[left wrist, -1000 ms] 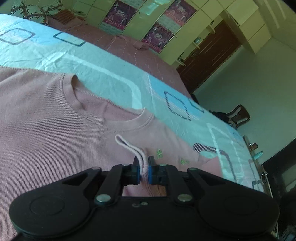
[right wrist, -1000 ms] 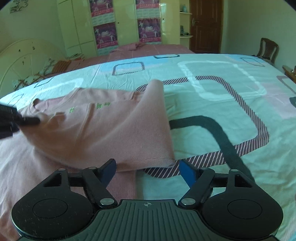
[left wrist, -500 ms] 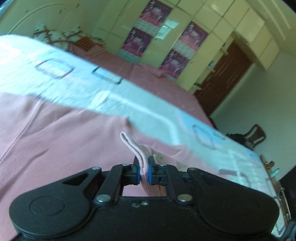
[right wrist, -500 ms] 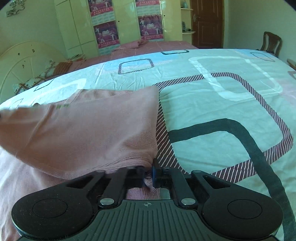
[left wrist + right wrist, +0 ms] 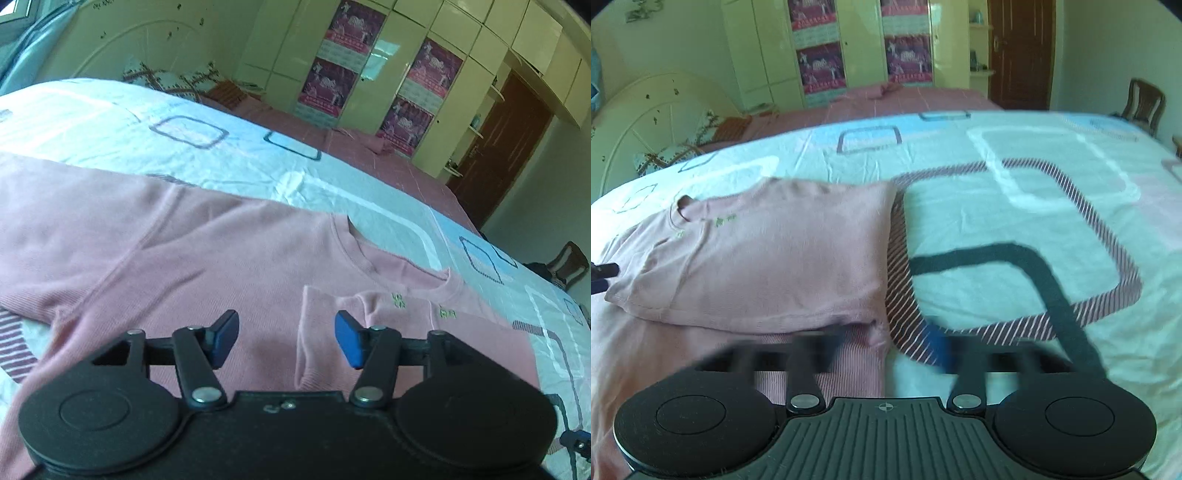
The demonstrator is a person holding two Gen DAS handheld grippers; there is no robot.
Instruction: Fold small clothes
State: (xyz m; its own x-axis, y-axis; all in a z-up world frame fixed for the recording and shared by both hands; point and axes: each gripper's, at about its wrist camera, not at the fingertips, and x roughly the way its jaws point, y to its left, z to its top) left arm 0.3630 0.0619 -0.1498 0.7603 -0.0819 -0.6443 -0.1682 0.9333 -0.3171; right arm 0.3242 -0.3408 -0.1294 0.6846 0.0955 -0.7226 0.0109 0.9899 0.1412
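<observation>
Daylit, fisheye-warped edges, right fingers [image 5: 938,343] motion-blurred

Pale yellow-green wardrobe doors [image 5: 764,48] with pink posters [image 5: 820,62] span the back wall. A dark brown wooden door [image 5: 1021,51] stands upper right, and a wooden chair [image 5: 1145,103] sits at the right edge.

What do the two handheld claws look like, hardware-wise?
Both are matte black. The left claw has two blue pads on black linkage arms with silver pivot screws, and a round disc housing on each side. The right claw has the same build, plus a ribbed centre plate with a small crosshair mark; its fingers are motion-blurred, with only a blue smear showing. No cables, hands or sleeves are in view.
</observation>
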